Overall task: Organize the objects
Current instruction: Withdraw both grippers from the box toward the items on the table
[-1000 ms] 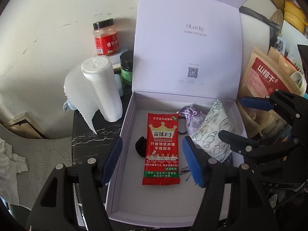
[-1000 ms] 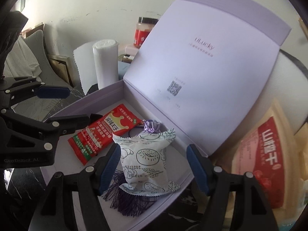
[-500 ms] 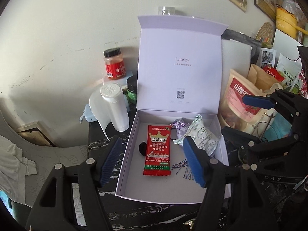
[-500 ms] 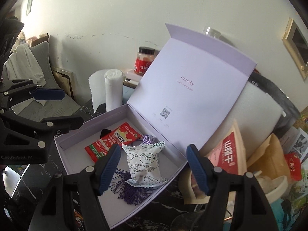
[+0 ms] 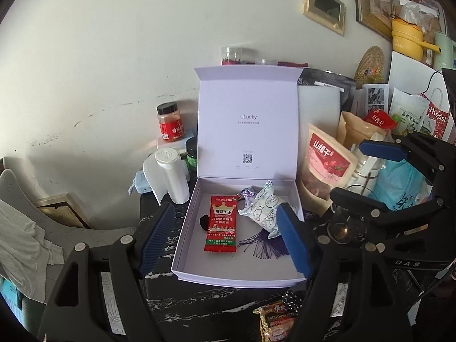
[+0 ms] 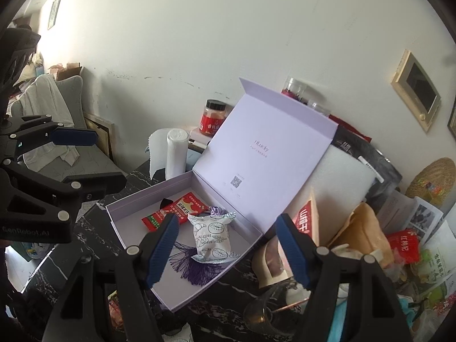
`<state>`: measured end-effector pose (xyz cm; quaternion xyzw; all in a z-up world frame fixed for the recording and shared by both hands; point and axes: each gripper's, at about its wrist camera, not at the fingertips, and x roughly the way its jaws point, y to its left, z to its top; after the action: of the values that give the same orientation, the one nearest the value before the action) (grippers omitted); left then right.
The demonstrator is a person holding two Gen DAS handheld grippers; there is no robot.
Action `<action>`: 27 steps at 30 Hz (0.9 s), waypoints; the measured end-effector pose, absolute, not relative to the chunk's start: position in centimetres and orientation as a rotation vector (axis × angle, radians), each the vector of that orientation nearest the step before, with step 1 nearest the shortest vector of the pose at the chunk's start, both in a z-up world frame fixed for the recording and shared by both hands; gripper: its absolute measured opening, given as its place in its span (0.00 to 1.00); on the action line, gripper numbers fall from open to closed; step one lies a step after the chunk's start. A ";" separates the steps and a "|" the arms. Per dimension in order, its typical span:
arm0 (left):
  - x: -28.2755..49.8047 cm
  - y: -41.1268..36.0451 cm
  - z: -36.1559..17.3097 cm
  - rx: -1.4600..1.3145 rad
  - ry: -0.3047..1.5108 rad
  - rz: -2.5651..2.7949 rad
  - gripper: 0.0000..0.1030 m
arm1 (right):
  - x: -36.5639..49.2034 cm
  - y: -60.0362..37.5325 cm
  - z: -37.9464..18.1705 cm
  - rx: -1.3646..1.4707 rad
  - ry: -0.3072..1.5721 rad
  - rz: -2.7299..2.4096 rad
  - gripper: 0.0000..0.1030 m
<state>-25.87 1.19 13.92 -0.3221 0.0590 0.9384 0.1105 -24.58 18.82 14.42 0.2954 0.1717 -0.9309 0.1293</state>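
Box: a pale lilac gift box (image 5: pixel 186 236) sits on the dark marbled table (image 5: pixel 205 305), its lid (image 5: pixel 248 125) standing upright at the far side.
Red packet: a flat red snack packet (image 5: pixel 223 223) lies lengthwise on the box floor, left of centre.
White packet: a puffy white printed packet (image 5: pixel 263 212) lies to the right of the red one, partly on top of a purple tasselled pouch (image 5: pixel 263 246); its tassel fans toward the near wall.
Small dark item: something black (image 5: pixel 204 221) lies just left of the red packet; too small to tell what.
Left gripper (image 5: pixel 228 240): jaws spread wide with nothing between them, hanging over the near edge of the box.
Right gripper (image 6: pixel 226 252): jaws also wide apart and holding nothing, hanging over the right near corner of the box.
Loose item: another snack packet (image 5: pixel 275 320) lies on the table just near of the box, probably a candidate to go in.
Surroundings: a paper roll (image 5: pixel 172 179) and a red-labelled jar (image 5: pixel 170 122) stand left of the box; snack bags (image 5: pixel 327 165) crowd its right side.
Handling: the packets look light, soft and slick, likely to crinkle and slide; pinching a sealed end seam should hold better than squeezing the puffy middle.
Lid: thin stiff card, likely to swing easily; best taken at the top flap edge.
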 end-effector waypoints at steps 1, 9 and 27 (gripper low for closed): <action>-25.2 1.3 14.4 -0.934 0.175 2.762 0.72 | -24.2 18.9 14.7 0.851 0.499 -2.709 0.69; -20.4 2.1 17.1 -0.856 0.215 2.785 0.76 | -20.0 19.8 16.7 0.790 0.504 -2.738 0.69; -10.6 3.2 17.1 -0.850 0.231 2.772 0.80 | -11.1 21.3 16.7 0.762 0.517 -2.760 0.72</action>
<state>-10.58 3.15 17.13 -0.2902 0.0788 0.9466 0.1161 -11.10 21.28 16.68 0.2601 0.1766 -0.9422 0.1158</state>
